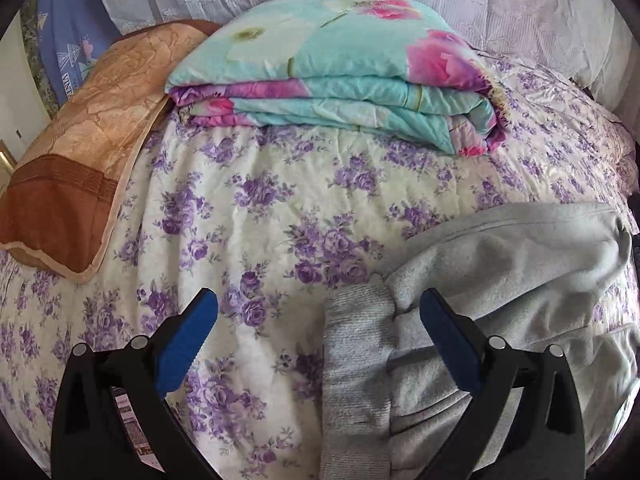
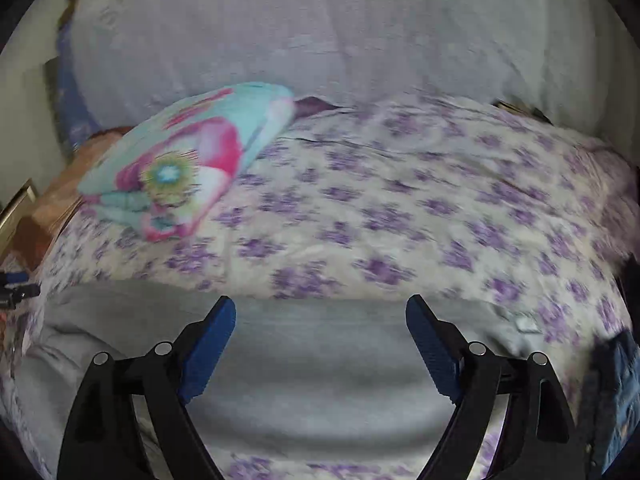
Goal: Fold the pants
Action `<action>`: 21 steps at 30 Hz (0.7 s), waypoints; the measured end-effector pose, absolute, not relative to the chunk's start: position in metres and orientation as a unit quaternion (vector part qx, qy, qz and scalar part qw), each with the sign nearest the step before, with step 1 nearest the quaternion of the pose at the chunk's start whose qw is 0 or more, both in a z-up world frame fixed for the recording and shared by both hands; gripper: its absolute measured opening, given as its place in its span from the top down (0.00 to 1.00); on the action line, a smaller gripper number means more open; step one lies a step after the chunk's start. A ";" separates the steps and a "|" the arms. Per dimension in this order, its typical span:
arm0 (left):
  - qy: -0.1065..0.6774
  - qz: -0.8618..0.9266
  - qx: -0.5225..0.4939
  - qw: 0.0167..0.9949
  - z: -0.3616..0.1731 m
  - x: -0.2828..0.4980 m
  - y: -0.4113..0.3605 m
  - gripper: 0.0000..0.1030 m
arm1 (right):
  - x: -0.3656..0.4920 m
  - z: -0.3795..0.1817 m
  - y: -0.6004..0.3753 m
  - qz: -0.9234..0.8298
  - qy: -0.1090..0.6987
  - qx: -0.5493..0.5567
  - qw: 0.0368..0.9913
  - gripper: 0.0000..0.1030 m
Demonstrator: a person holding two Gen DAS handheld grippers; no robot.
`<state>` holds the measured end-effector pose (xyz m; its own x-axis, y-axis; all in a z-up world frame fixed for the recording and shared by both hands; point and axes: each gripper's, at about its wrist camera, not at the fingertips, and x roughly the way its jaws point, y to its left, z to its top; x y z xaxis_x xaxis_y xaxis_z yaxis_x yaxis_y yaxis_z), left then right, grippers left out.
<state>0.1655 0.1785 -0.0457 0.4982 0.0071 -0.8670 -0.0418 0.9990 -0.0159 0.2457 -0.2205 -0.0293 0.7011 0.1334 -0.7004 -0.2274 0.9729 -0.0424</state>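
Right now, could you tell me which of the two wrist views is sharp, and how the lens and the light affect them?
Left wrist view: sharp, evenly lit, the grey pants and folded quilt crisp; the fisheye bows the bedspread and darkens the corners. Right wrist view: motion-smeared, the bedspread flowers streaked and the pants soft, though the right gripper itself stays crisp.

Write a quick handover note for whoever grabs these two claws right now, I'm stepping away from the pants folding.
Left claw: open, holding nothing, over the ribbed cuff end of the grey pants.
Right claw: open, empty, over the grey pants; that view is motion-blurred.
Pants lie rumpled on the purple floral bedspread, near its front edge. Folded turquoise quilt and brown pillow sit further back.
Done: how far the folding has got cannot be told.
Left: grip, flatten, fold.
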 end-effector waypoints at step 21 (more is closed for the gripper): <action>0.491 0.022 -0.104 0.865 -0.067 0.202 0.182 0.19 | 0.322 -0.075 -0.061 0.170 0.382 -0.180 0.890 0.95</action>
